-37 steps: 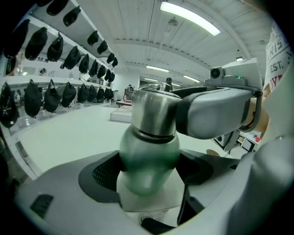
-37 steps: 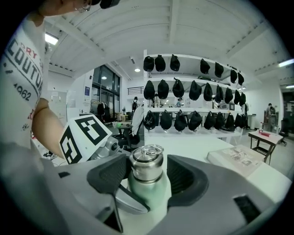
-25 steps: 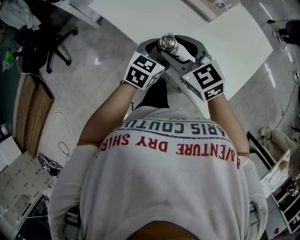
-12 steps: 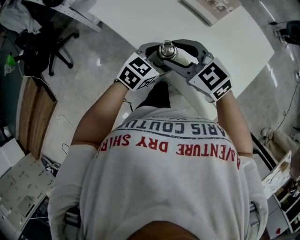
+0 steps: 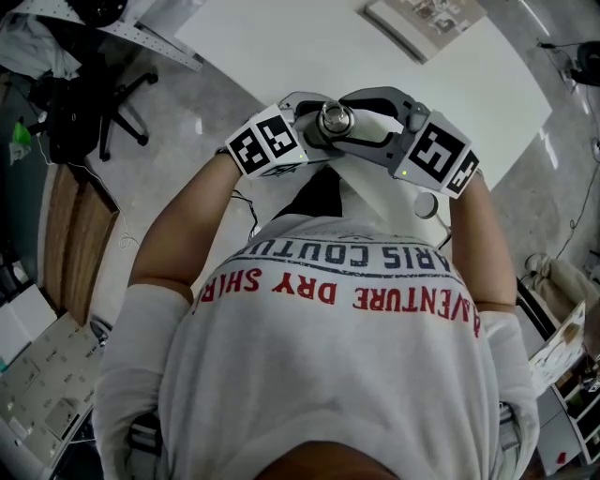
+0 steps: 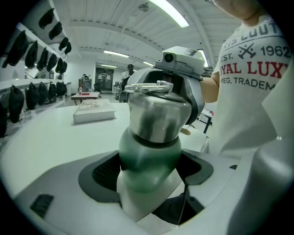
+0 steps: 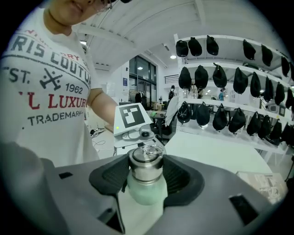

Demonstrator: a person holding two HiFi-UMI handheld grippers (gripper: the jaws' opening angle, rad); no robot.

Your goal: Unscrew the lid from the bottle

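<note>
A bottle with a pale green body (image 6: 149, 156) and a steel lid (image 6: 158, 114) with a wire ring on top is held in the air over the near edge of the table. My left gripper (image 6: 149, 167) is shut on the green body, its dark pads (image 6: 103, 172) on both sides. My right gripper (image 7: 146, 173) is shut on the steel lid (image 7: 145, 165), just above the body (image 7: 146, 192). In the head view the lid (image 5: 335, 120) shows from above between the left gripper (image 5: 305, 127) and the right gripper (image 5: 366, 129), which meet from opposite sides.
The white table (image 5: 375, 47) stretches ahead, with a flat printed box (image 5: 422, 14) at its far side and a small round object (image 5: 427, 204) near the right arm. An office chair (image 5: 103, 84) stands on the floor at left. Shelves of black caps (image 7: 220, 78) line one wall.
Both grippers have rolled about the bottle: the left marker cube has swung left and up, the right one right and down. The bottle has stayed in place between them.
</note>
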